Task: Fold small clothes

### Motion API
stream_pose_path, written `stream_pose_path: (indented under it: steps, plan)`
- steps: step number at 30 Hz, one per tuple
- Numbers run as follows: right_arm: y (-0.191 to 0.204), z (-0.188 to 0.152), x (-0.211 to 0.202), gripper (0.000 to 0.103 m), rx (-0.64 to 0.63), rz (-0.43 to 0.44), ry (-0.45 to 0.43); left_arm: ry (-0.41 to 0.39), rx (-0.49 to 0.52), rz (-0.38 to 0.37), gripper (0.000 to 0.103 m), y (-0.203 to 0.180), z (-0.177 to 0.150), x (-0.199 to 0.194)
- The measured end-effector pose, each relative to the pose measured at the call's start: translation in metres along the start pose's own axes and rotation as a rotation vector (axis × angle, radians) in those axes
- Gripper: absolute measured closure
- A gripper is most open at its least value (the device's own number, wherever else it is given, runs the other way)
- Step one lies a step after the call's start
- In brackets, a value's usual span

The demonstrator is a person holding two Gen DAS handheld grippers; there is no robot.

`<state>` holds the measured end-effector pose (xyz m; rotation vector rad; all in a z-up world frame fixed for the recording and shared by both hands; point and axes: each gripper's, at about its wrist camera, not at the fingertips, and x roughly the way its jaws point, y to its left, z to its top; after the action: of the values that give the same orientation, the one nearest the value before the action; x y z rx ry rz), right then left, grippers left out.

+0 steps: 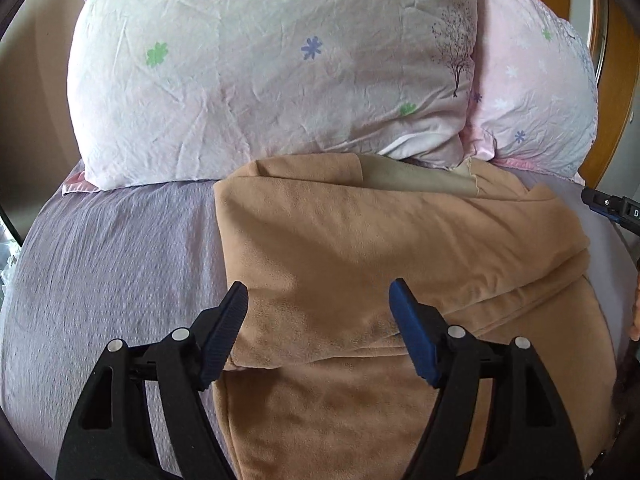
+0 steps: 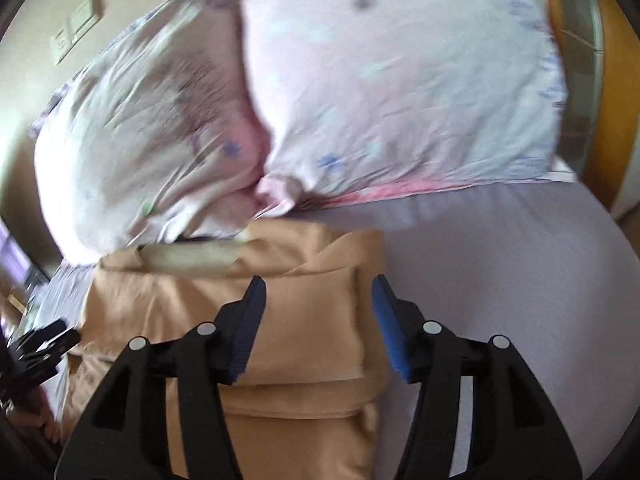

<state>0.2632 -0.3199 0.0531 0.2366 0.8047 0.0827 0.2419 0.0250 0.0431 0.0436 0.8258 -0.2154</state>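
Left wrist view, sweeping from the left: a lilac crinkle-weave sheet [image 1: 112,264] covers the bed, finely puckered, with a plump, creased pillow [image 1: 256,72] sitting above it, pale pink with small green and blue flowers and a bare-tree print. In the middle lies the garment [image 1: 360,248], tan, soft and suede-like, folded into stacked flat layers with a paler beige lining showing at its top edge, which is tucked right against the pillow. The left gripper [image 1: 318,300] hangs just over its near left part, jaws spread wide, nothing between them, ribbed blue pads facing in. Farther right, a second pillow [image 1: 532,92], and the right gripper pokes in at the frame edge, mostly cut off. Right wrist view now, badly motion-blurred up top: the pillows smear, a wall switch plate [image 2: 78,26] is barely readable. The right gripper [image 2: 318,292] is spread over the garment's right edge, empty; bare sheet beyond it.
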Motion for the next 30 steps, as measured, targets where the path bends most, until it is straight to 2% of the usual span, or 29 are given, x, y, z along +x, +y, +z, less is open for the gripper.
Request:
stream_pose_path:
  steps: [3, 4, 7, 9, 13, 17, 19, 21, 24, 26, 30]
  plan:
    - [-0.014, -0.017, 0.045, 0.039, 0.069, -0.02, 0.198, 0.098, -0.029, -0.014, 0.029, 0.005, -0.006, 0.022]
    - [-0.015, -0.02, 0.039, 0.036, 0.047, -0.003, 0.118, 0.113, -0.041, -0.017, 0.028, 0.007, -0.009, 0.028]
    - [-0.017, -0.023, 0.025, 0.035, 0.066, 0.026, 0.14, 0.108, -0.063, -0.042, 0.029, 0.011, -0.009, 0.022]
    - [-0.016, -0.029, -0.007, 0.035, 0.075, 0.13, 0.104, 0.072, -0.078, -0.112, 0.03, 0.015, -0.014, -0.001]
    - [-0.014, -0.07, -0.081, 0.013, -0.027, 0.389, 0.051, -0.016, -0.043, -0.272, 0.029, 0.025, -0.049, -0.074]
    - [-0.02, -0.131, -0.144, 0.008, -0.148, 0.599, 0.082, -0.031, -0.029, -0.461, 0.027, 0.045, -0.114, -0.143]
    - [-0.029, -0.17, -0.167, 0.008, -0.171, 0.67, 0.14, -0.033, -0.043, -0.511, 0.023, 0.059, -0.148, -0.168]
    - [-0.042, -0.207, -0.186, 0.008, -0.169, 0.683, 0.202, -0.024, -0.075, -0.527, 0.022, 0.073, -0.188, -0.189]
    - [-0.07, -0.25, -0.198, 0.008, -0.085, 0.614, 0.29, 0.029, -0.153, -0.548, 0.022, 0.094, -0.238, -0.196]
    - [-0.081, -0.263, -0.197, 0.008, -0.024, 0.569, 0.307, 0.065, -0.193, -0.562, 0.022, 0.098, -0.255, -0.188]
    - [-0.096, -0.269, -0.17, 0.007, 0.082, 0.582, 0.308, 0.13, -0.202, -0.592, 0.022, 0.085, -0.263, -0.156]
